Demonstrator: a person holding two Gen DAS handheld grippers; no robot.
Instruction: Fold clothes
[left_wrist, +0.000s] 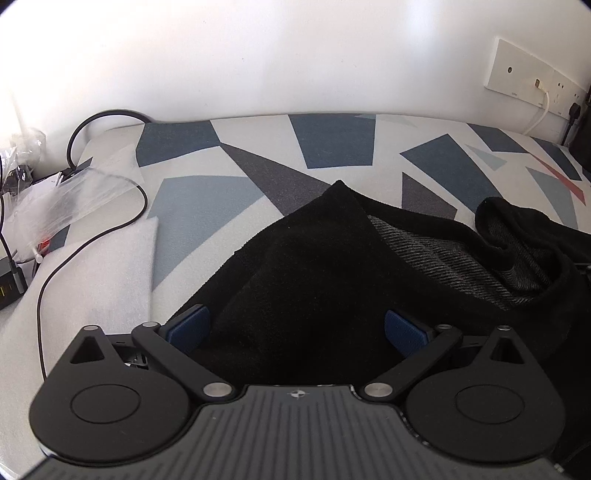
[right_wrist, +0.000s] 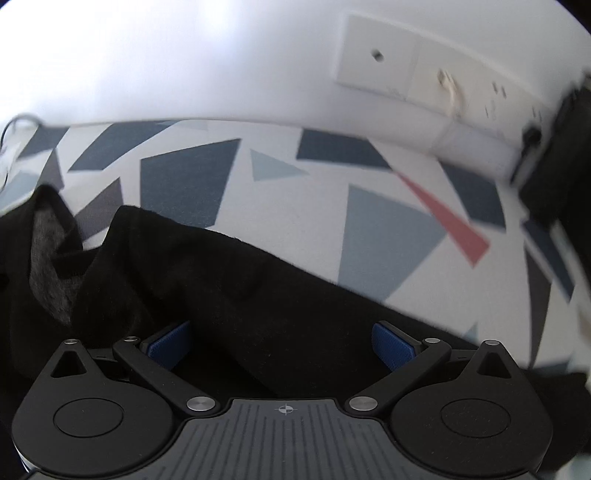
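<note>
— Black cloth fills the gap between the blue pads (left_wrist: 402, 330) of the left gripper (left_wrist: 297, 328), but are they pinching it?

— No. Both pads stand spread wide, clear of the fabric on either side. The right gripper (right_wrist: 282, 341) reads the same way — jaws fully apart over the same black garment (left_wrist: 314, 266), nothing clamped.

— Where does the garment lie?

— On the patterned bed cover (left_wrist: 332, 140), toward its near edge. One pointed corner reaches up toward the middle of the cover, and a grey-lined part (left_wrist: 443, 258) is turned outward toward the right side, so it is rumpled, not flat.

— Why would both grippers sit open above it?

— My guess: they are poised to take two points on the near hem together, so the cloth can be lifted and laid over evenly. Open jaws pointing down at the fabric suit a fresh grasp.

— Anything in the way?

— A black cable (left_wrist: 92, 240) and some clear plastic wrap (left_wrist: 70, 199) lie by the cover's left edge, well apart from the garment. The wall socket plate (left_wrist: 532, 77) sits beyond the far right corner.
</note>
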